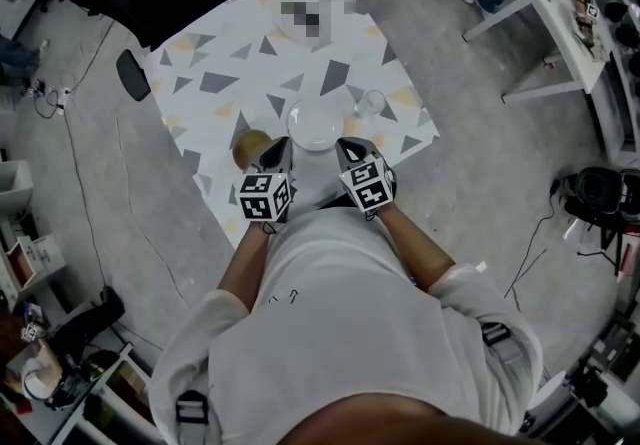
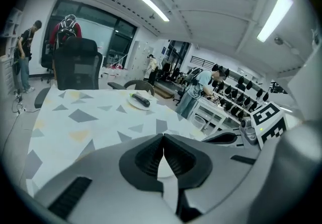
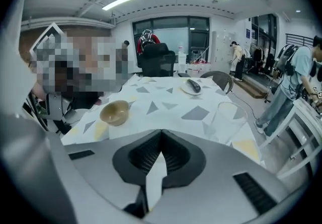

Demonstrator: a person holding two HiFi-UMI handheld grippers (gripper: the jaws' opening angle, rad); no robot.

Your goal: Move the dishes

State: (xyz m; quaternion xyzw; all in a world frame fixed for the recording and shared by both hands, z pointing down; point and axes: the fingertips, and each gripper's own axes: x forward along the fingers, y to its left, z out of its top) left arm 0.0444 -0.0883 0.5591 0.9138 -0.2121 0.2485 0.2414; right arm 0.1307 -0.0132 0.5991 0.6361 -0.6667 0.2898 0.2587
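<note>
White round ceramic plate is located near the front edge of the triangle-patterned table, flanked by a tan bowl and a clear drinking glass. Left gripper is clamped on its near-left rim and right gripper on its near-right rim. A white sliver is seen pinched between each pair of jaws. Plate is judged stiff, glazed, slippery and breakable. Thin rim: both holds to be kept level and firm, else slip-out is risked.
</note>
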